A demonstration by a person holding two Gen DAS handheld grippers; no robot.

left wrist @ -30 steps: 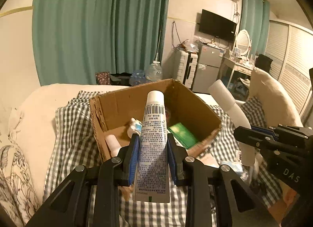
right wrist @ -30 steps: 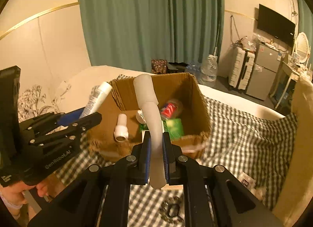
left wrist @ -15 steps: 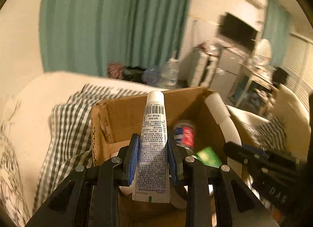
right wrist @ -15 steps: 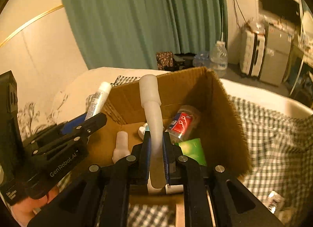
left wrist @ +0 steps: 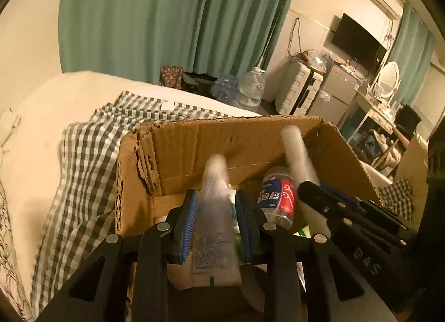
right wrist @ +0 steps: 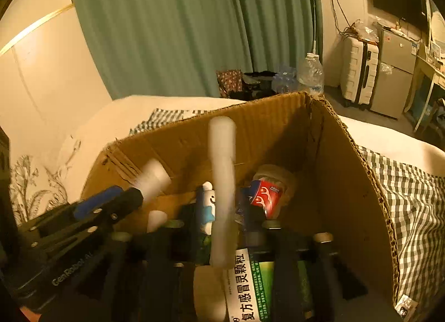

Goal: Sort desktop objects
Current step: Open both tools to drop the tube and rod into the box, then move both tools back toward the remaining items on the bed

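An open cardboard box (left wrist: 250, 138) (right wrist: 347, 183) stands on a checked cloth. My left gripper (left wrist: 217, 205) hangs over its near edge, jaws opening. The white printed tube (left wrist: 215, 211) between its blue pads is blurred, with a gap beside it. My right gripper (right wrist: 221, 216) is over the box too, jaws opening wide. The plain white tube (right wrist: 222, 183) stands loose and blurred between them. Each gripper shows in the other's view: the right (left wrist: 319, 191), the left (right wrist: 119, 202). In the box lie a bottle with a red and blue label (left wrist: 275, 197) (right wrist: 267, 194) and a green medicine packet (right wrist: 250, 288).
The checked cloth (left wrist: 83, 161) covers a cream bed. Green curtains (left wrist: 167, 16) hang behind. Beyond the bed are large water bottles (left wrist: 250, 85), a white suitcase (left wrist: 300, 85), a small fridge (left wrist: 339, 91) and a wall television (left wrist: 358, 38). A small packet (right wrist: 406, 305) lies right of the box.
Both grippers came forward and down from in front of the box to over its inside. Both jaws went from shut on their tubes to apart, the right much wider.
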